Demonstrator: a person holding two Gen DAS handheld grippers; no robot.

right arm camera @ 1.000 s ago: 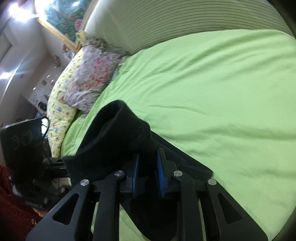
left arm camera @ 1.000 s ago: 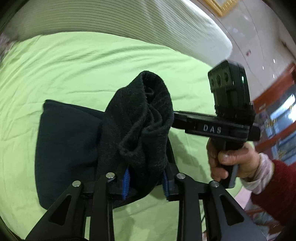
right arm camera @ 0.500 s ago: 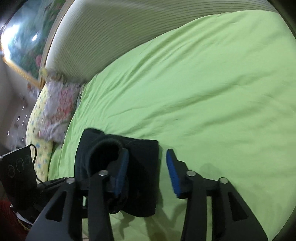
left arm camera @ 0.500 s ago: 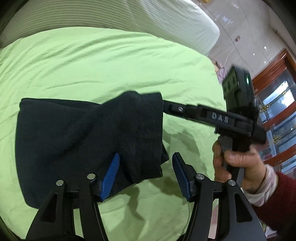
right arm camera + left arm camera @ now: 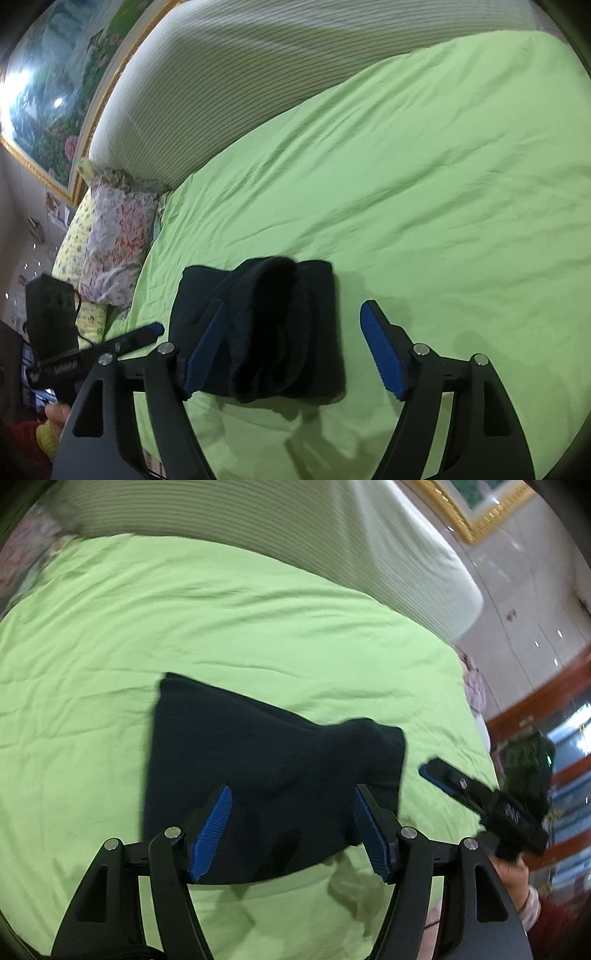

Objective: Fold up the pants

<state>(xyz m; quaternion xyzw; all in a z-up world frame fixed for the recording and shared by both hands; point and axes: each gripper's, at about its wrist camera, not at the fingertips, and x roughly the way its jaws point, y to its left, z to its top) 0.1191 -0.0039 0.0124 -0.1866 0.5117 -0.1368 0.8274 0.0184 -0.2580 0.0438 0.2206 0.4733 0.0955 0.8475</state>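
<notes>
The black pants (image 5: 266, 768) lie folded in a compact bundle on the green bedsheet (image 5: 221, 635). My left gripper (image 5: 291, 830) is open and empty, its blue pads apart just above the bundle's near edge. The right gripper shows at the right of the left wrist view (image 5: 439, 775), clear of the cloth. In the right wrist view the pants (image 5: 266, 325) lie flat with a rolled hump on top. My right gripper (image 5: 291, 350) is open and empty over their near right corner. The left gripper shows there at the lower left (image 5: 147, 330).
A ribbed white headboard (image 5: 258, 85) runs along the far side of the bed. Floral pillows (image 5: 114, 236) lie at the bed's left end. A framed painting (image 5: 44, 96) hangs on the wall. Wooden furniture (image 5: 535, 709) stands beyond the bed's right edge.
Both grippers held the lifted pants end a second ago, then opened. The cloth dropped onto the bundle, and both grippers have drawn back from it with their jaws wide.
</notes>
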